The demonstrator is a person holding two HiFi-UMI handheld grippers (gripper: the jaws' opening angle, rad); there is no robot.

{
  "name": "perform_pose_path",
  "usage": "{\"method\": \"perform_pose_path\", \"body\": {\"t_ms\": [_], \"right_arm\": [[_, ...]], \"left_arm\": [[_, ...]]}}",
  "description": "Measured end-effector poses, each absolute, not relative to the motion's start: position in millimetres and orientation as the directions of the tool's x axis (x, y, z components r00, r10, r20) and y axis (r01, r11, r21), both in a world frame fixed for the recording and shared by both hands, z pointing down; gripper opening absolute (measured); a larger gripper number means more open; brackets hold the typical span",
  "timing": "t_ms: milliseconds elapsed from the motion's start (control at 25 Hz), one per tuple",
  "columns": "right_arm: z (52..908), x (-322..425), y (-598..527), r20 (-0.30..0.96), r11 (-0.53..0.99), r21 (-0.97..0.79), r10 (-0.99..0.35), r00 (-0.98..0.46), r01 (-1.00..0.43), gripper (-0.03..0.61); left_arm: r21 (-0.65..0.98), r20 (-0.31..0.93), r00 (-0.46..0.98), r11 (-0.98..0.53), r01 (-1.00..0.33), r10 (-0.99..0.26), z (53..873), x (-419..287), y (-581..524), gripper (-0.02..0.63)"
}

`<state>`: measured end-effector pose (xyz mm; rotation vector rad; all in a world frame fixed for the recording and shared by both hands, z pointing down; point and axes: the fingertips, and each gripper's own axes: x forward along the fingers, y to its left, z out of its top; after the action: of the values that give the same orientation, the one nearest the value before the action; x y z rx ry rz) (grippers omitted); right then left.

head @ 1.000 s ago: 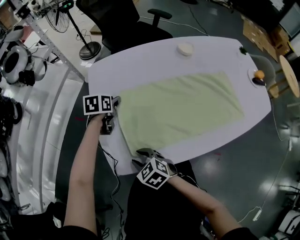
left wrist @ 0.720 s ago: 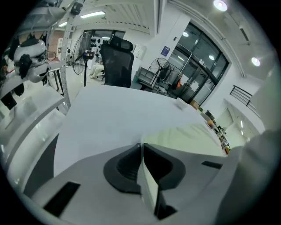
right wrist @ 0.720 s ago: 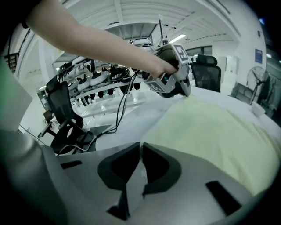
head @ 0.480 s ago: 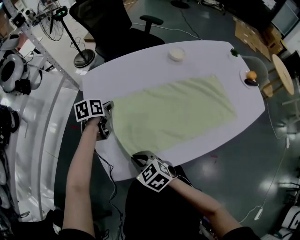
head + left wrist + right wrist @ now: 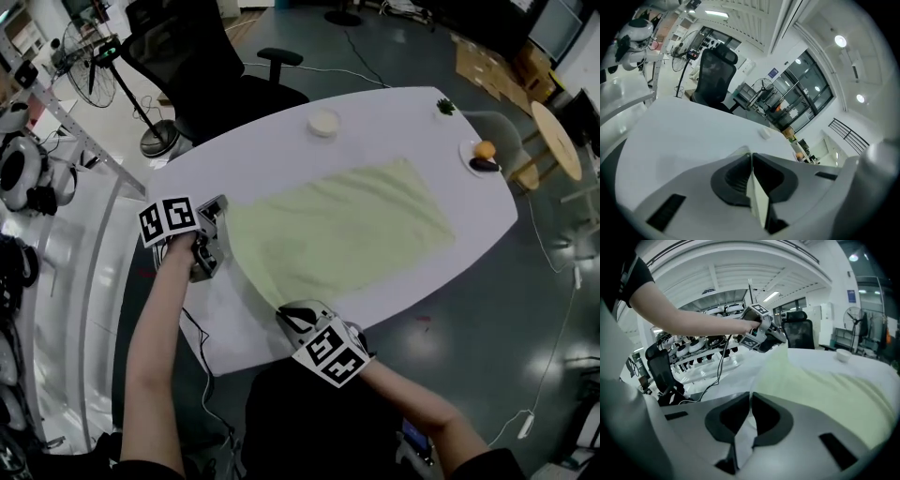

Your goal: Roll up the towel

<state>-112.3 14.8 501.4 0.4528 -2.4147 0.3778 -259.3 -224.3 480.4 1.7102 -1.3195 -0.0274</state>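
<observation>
The pale green towel [image 5: 347, 225] lies spread lengthwise along the white oval table [image 5: 394, 112], flat over most of its run, with its near short end taken up by both grippers. The left gripper [image 5: 221, 217] is clamped onto the corner at the table's left side; its own view shows a thin fold of pale cloth pinched between jaws that meet almost completely. The right gripper [image 5: 286, 314] bites the other near corner the same way, close to the table's near edge, with a flap of fabric caught between its pads. Seen from the right gripper view, the cloth climbs from the table surface up to the left gripper, so the short end hangs raised between the two grips rather than lying flat. Holding one corner in each gripper looks like a way to keep that edge straight and taut across its width, so the first turn of the roll can be laid evenly onto the flat part; no roll has formed yet. A small white dish [image 5: 323, 122] at the far side and a plate [image 5: 472, 157] with an orange fruit [image 5: 484, 148] at the far right end sit well apart from the towel, leaving its length free to be rolled.
</observation>
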Motion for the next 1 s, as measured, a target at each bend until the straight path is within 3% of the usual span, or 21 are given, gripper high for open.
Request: {"method": "perform_pose_path", "body": {"t_ms": [400, 760, 1000], "right_arm": [[503, -17, -41, 0.663, 0.789, -0.161, -0.359, -0.657, -0.593, 0.025], [524, 61, -77, 0.673, 0.643, -0.191, -0.464, -0.575, -0.742, 0.025], [556, 95, -88, 0.699, 0.513, -0.292, -0.461, -0.546, -0.807, 0.025]], "left_arm": [[0.631, 0.488, 0.514, -0.122, -0.766, -0.706, 466, -149, -280, 0.029], [0.637, 0.528, 0.542, -0.117, -0.762, -0.654, 495, -76, -321, 0.029], [0.618, 0.576, 0.529, -0.092, -0.781, -0.623, 522, -43, -338, 0.031]]}}
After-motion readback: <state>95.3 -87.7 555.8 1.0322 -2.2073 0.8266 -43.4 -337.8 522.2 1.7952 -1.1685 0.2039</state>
